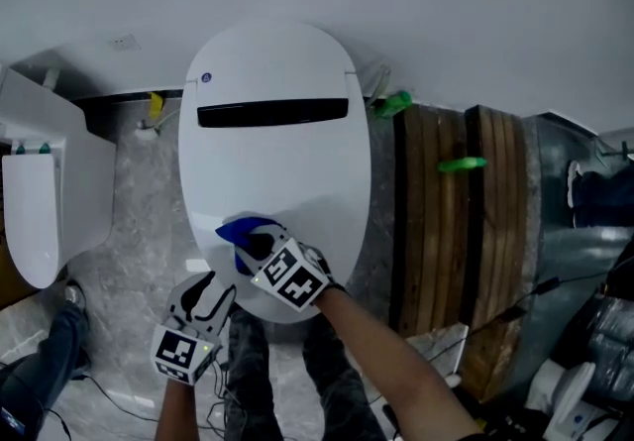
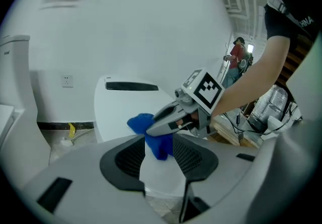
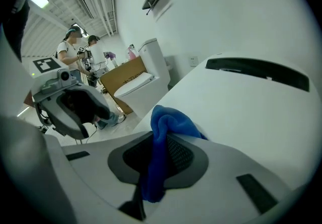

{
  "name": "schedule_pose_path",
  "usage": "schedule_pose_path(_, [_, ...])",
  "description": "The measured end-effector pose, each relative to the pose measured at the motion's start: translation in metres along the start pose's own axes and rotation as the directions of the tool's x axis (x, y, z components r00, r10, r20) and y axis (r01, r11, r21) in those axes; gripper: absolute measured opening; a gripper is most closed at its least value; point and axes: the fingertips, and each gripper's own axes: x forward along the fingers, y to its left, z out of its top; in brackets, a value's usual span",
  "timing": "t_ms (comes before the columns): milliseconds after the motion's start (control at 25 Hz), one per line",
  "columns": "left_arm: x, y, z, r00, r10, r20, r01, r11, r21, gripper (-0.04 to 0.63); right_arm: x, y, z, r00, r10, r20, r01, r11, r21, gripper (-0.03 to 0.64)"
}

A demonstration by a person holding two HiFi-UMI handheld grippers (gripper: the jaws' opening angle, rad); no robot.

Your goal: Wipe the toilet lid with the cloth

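Note:
The white toilet lid [image 1: 277,162] lies closed in the middle of the head view, with a black slot near its back. A blue cloth [image 1: 246,229] rests on the lid's front part, pinched in my right gripper [image 1: 256,246], which is shut on it. In the right gripper view the cloth [image 3: 161,132] bunches up between the dark pads [image 3: 183,155] over the lid [image 3: 251,112]. My left gripper [image 1: 213,295] hovers at the lid's front edge, just left of the right one. Its jaws stand apart with nothing gripped; the left gripper view looks past them at the cloth [image 2: 138,123] and the right gripper [image 2: 151,130].
A second white toilet [image 1: 40,211] stands at the left. Wooden pallets [image 1: 466,221] lean at the right, with green objects [image 1: 391,104] beside them. Cables and the person's legs [image 1: 267,360] are below the bowl. Other people [image 3: 70,49] stand far off.

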Motion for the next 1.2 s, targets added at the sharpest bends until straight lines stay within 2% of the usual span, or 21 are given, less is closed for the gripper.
schedule_pose_path(280, [0.006,-0.032,-0.003,1.0,-0.017,-0.023,0.018,0.999,0.038,0.155,-0.029,0.026,-0.06,0.998,0.049,-0.028,-0.048,0.998,0.052,0.052])
schedule_pose_path(600, [0.014,-0.061,-0.004,0.999,-0.024,-0.038,0.025,0.999,0.035,0.155,-0.061,0.008,-0.091,0.997,0.044,-0.059,-0.04,0.997,0.069,0.052])
schedule_pose_path(840, [0.02,-0.067,-0.002,0.999,-0.028,-0.042,0.029,0.999,0.03,0.155,-0.07,-0.028,-0.076,0.998,0.008,-0.059,-0.004,0.998,0.066,0.054])
schedule_pose_path(960, [0.021,-0.062,-0.002,0.998,-0.029,-0.047,0.031,0.999,0.038,0.155,-0.067,-0.055,-0.056,0.999,-0.03,-0.027,0.032,0.995,0.091,0.054])
schedule_pose_path(1200, [0.02,-0.05,0.002,0.998,-0.048,-0.036,0.05,0.998,0.046,0.155,-0.052,-0.097,-0.01,0.997,-0.083,-0.007,0.083,0.995,0.062,0.054])
